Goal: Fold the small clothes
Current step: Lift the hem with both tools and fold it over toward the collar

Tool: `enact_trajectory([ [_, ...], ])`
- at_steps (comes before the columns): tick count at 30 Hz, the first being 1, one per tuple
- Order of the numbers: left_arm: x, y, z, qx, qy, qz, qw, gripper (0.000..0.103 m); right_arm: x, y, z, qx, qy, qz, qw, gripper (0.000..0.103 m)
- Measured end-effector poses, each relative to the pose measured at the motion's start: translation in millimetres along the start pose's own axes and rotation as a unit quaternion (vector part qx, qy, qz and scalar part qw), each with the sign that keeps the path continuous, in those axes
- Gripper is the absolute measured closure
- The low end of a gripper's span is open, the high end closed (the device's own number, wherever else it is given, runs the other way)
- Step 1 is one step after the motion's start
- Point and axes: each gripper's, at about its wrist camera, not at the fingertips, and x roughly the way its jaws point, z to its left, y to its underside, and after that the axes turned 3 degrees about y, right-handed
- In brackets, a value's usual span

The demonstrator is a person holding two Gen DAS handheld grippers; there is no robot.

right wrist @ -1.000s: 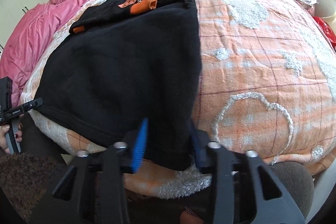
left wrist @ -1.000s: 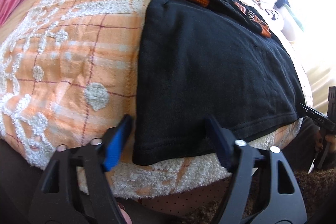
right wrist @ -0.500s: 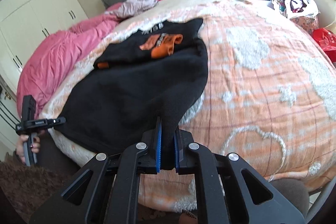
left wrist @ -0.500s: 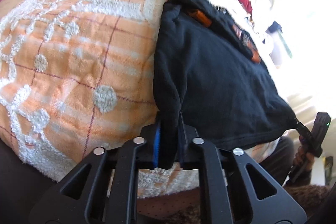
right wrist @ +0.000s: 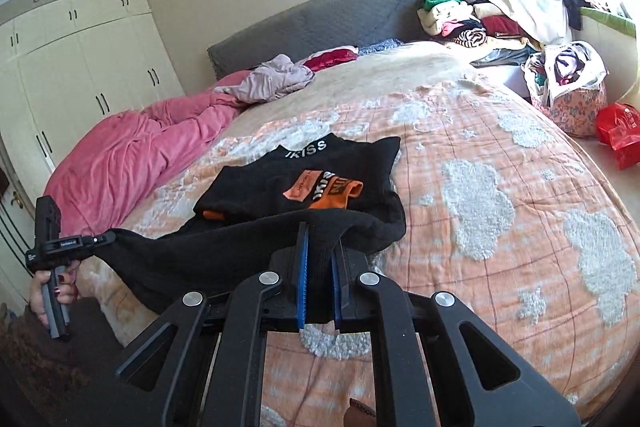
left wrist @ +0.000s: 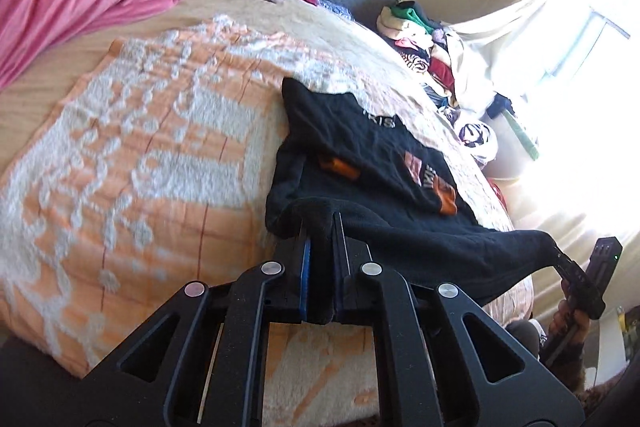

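Observation:
A black sweatshirt (left wrist: pixel 400 211) with orange cuffs and white lettering lies on the orange-and-white blanket (left wrist: pixel 140 167). Its near hem is lifted off the bed and stretched between both grippers. My left gripper (left wrist: pixel 318 223) is shut on one hem corner, black cloth bunched between the blue pads. In the right wrist view my right gripper (right wrist: pixel 320 231) is shut on the other corner of the sweatshirt (right wrist: pixel 304 179). Each gripper shows in the other's view: the right gripper (left wrist: pixel 558 253) at the far right, the left gripper (right wrist: pixel 110 237) at the far left, both pinching cloth.
A pink duvet (right wrist: pixel 132 163) and a crumpled pale garment (right wrist: pixel 276 77) lie near the grey headboard (right wrist: pixel 320 23). Piled clothes (right wrist: pixel 464 15) and a bag of clothes (right wrist: pixel 568 87) sit beside the bed at the right. White wardrobes (right wrist: pixel 80 67) stand at the left.
Both grippers closed on the sweatshirt's near hem corners and rose, lifting the hem off the blanket. The views tilted up, showing more of the room.

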Motion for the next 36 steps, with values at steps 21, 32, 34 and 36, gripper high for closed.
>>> enact_trajectory([
  [21,56,-98,-30,0.041,-0.055,-0.054,0.9961,0.100,78,-78,-2,0.000,0.091,-0.022,0.996,0.095],
  [32,98,-127,-27,0.043,-0.086,-0.056,0.9938,0.100,129,-107,-19,0.030,0.106,-0.003,0.994,0.095],
  [34,107,-130,-26,0.046,-0.093,-0.053,0.9932,0.100,138,-109,-22,0.027,0.110,0.002,0.994,0.095],
  [36,114,-132,-24,0.046,-0.098,-0.050,0.9928,0.100,147,-111,-23,0.021,0.115,0.007,0.993,0.095],
])
